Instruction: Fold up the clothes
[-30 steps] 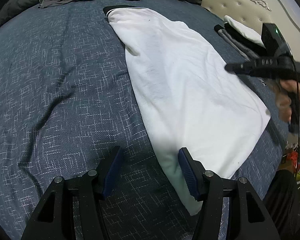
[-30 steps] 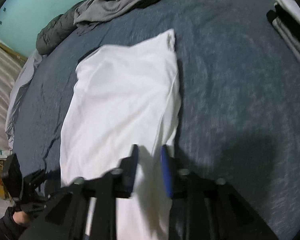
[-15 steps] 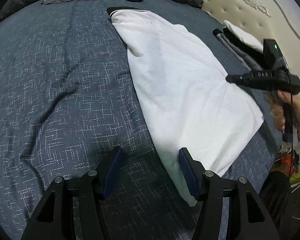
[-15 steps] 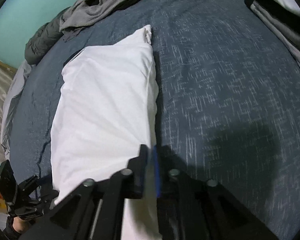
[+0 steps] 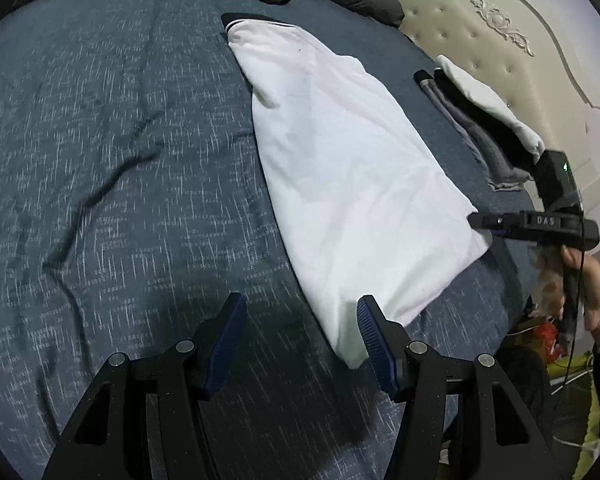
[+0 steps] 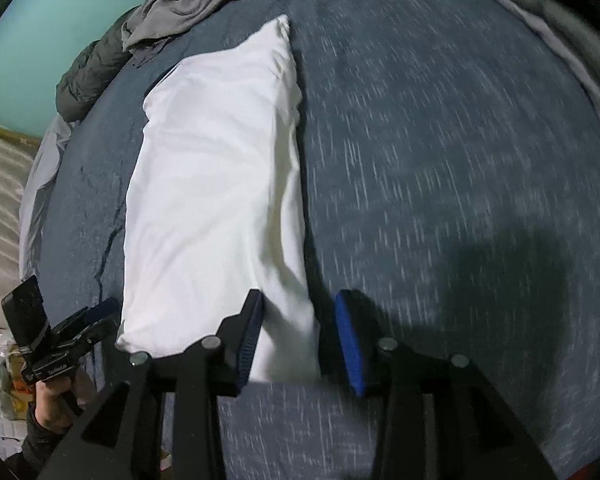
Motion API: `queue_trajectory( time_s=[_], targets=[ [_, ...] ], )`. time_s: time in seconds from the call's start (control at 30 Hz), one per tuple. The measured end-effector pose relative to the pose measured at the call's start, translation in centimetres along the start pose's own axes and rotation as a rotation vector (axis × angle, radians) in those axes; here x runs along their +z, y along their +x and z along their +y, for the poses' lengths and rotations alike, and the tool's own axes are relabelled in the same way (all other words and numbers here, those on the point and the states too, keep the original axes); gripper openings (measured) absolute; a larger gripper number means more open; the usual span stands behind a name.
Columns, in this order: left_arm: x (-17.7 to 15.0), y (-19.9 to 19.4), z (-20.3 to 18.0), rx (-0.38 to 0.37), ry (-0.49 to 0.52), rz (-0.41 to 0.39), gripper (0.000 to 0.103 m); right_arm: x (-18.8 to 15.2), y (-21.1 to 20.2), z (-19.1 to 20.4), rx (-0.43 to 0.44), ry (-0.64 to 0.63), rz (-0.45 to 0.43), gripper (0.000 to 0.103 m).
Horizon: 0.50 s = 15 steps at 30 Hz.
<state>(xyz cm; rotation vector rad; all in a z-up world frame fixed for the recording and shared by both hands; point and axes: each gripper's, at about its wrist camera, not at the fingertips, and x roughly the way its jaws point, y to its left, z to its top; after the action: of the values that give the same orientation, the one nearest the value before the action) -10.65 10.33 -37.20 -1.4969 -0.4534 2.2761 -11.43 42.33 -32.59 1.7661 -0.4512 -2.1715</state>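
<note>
Right claw [image 6: 300, 336] just opened, releasing white shirt [image 6: 216, 184] on bedspread [image 6: 440, 160]

A bedroom is shown: a blue-covered bed [image 5: 120, 160], a tufted cream headboard [image 5: 500, 40], stacked folded clothes [image 5: 480, 120].

My right gripper [image 6: 300, 336], jaws just opening, straddles the white garment's [image 6: 216, 200] near corner on the blue bedspread [image 6: 440, 160].
</note>
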Motion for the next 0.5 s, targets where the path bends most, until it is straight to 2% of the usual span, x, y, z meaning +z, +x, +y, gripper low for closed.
queue_trajectory(
  time_s=[0.17, 0.2, 0.23, 0.27, 0.3, 0.33, 0.37, 0.5],
  targets=[
    [-0.5, 0.8, 0.3, -0.060, -0.049, 0.024, 0.059, -1.2, 0.3, -0.4, 0.035, 0.011, 0.006, 0.037],
    [-0.6, 0.9, 0.4, -0.073, -0.060, 0.025, 0.050, -1.4, 0.3, -0.4, 0.037, 0.007, 0.003, 0.037],
    [-0.7, 0.9, 0.6, -0.086, -0.072, 0.027, 0.036, -1.4, 0.3, -0.5, 0.043, 0.013, -0.002, 0.035],
    [-0.7, 1.1, 0.5, -0.101, -0.079, 0.029, 0.029, -1.4, 0.4, -0.6, 0.051, 0.018, -0.006, 0.025],
    [-0.8, 1.3, 0.4, -0.116, -0.078, 0.034, 0.017, -1.4, 0.5, -0.6, 0.062, 0.024, -0.006, 0.018],
    [-0.9, 1.3, 0.3, -0.132, -0.073, 0.042, 0.010, -1.5, 0.5, -0.5, 0.061, 0.018, -0.006, 0.016],
    [-1.1, 1.3, 0.2, -0.142, -0.068, 0.045, 0.009, -1.5, 0.4, -0.2, 0.054, 0.003, -0.012, 0.010],
    [-2.2, -0.3, 0.0, -0.179, -0.060, 0.034, 0.005, -1.4, -1.1, 0.7, 0.034, -0.046, -0.052, 0.007]
  ],
)
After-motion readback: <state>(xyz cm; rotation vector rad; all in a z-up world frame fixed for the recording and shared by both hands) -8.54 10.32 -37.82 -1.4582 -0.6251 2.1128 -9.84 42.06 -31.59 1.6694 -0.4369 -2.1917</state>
